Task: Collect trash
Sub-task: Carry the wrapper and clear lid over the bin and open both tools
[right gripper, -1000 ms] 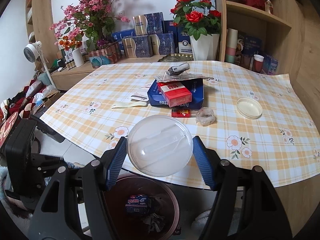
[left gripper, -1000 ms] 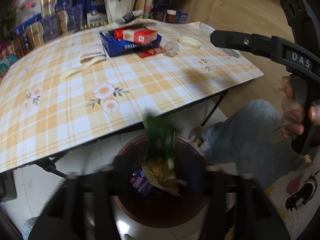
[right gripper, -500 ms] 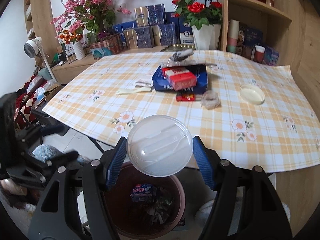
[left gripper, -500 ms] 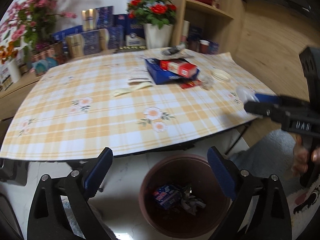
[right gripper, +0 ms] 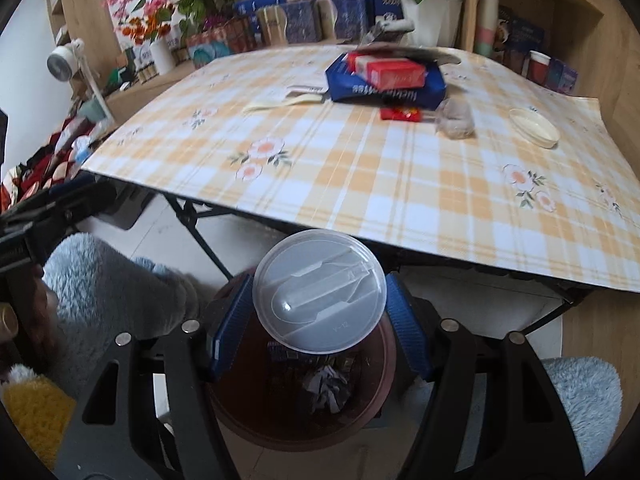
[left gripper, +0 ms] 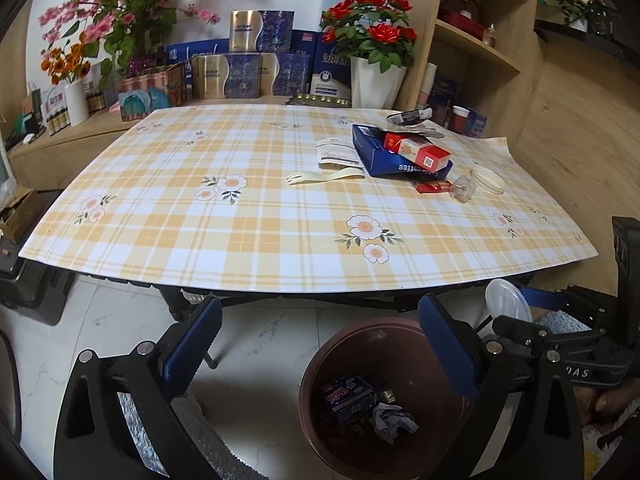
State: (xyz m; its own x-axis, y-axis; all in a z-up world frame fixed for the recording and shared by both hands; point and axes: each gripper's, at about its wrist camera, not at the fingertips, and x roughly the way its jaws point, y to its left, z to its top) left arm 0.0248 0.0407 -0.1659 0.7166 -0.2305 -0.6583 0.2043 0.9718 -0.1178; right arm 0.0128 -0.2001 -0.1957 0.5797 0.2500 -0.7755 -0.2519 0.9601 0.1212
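Note:
My right gripper [right gripper: 320, 320] is shut on a clear round plastic lid [right gripper: 320, 290] and holds it above the brown trash bin [right gripper: 384, 376], which holds wrappers and crumpled paper. My left gripper [left gripper: 320, 344] is open and empty, just left of the bin [left gripper: 316, 376], below the table edge. The lid [left gripper: 508, 302] and right gripper also show at the right of the left wrist view. On the table lie a blue coffee box [left gripper: 400, 162] with a red pack [left gripper: 416, 151], a plastic fork [left gripper: 324, 176], a red wrapper [left gripper: 432, 187], a crumpled clear cup [left gripper: 462, 190] and a cream lid [left gripper: 488, 179].
The checked tablecloth [left gripper: 240, 232] overhangs black folding legs [left gripper: 192, 304]. Flower vases and boxes [left gripper: 248, 64] line the back shelf. A blue fluffy rug [right gripper: 108, 280] lies left of the bin. White tiled floor [left gripper: 100, 320] lies under the table.
My left gripper let trash fall into the bin, then pulled back and left, open. My right gripper carried the clear lid down from table height to just over the bin.

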